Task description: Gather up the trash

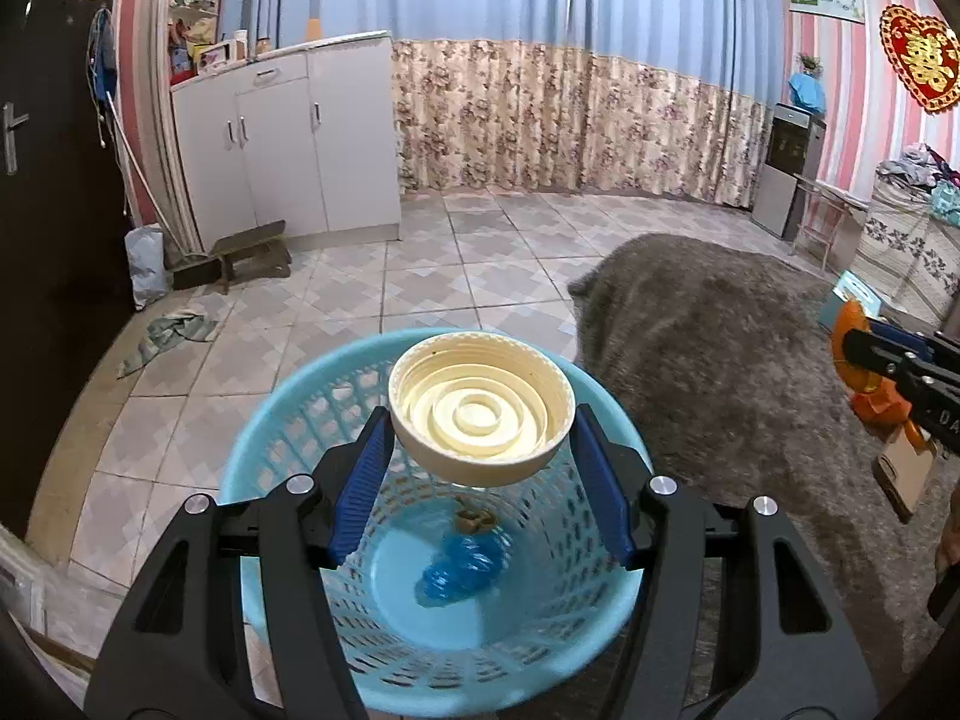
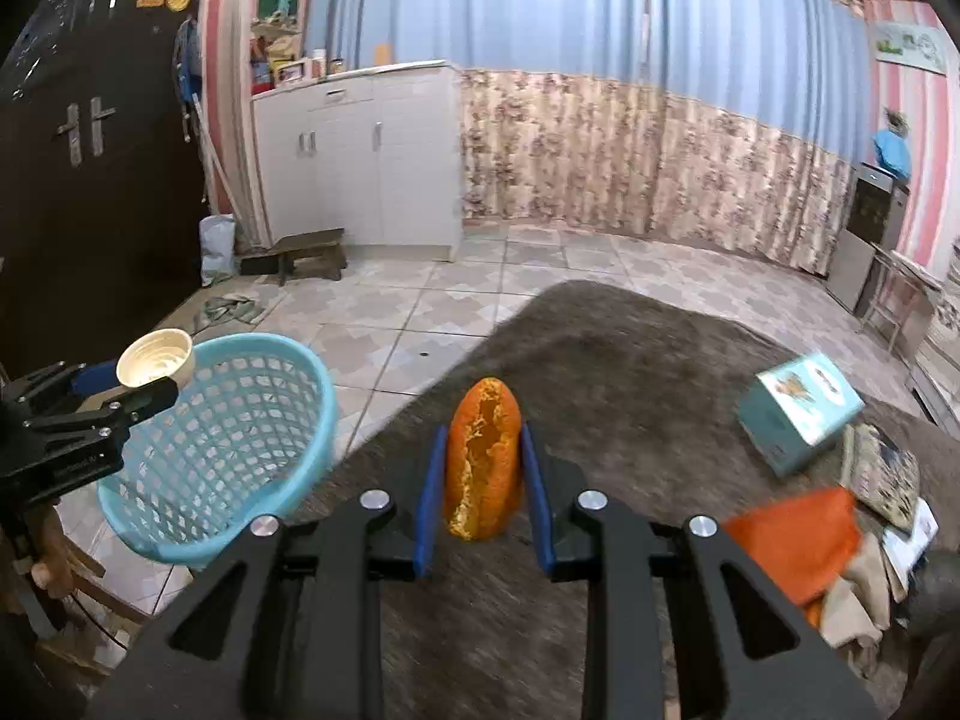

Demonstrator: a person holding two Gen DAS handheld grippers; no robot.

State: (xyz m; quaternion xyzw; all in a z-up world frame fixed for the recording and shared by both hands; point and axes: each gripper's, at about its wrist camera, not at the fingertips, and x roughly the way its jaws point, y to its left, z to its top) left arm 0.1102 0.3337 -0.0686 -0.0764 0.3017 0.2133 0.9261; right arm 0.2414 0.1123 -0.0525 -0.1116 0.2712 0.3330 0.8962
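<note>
A big grey rug (image 2: 600, 360) lies on the tiled floor (image 1: 420, 276). At its edge stands a light blue basket (image 1: 288, 420) with holes in its sides. In its bottom lie a crumpled blue wrapper (image 1: 462, 567) and a small brown scrap (image 1: 474, 519).

The left tongs (image 1: 483, 420) pinch a round cream lid (image 1: 480, 405) between their blue pads, right above the open basket.

The right tongs (image 2: 483, 474) pinch an orange peel (image 2: 483, 459), standing up tall between the pads, above the rug and off to the side of the basket.

On the rug lie a small teal box (image 2: 798, 411) and an orange bag (image 2: 792, 540).
</note>
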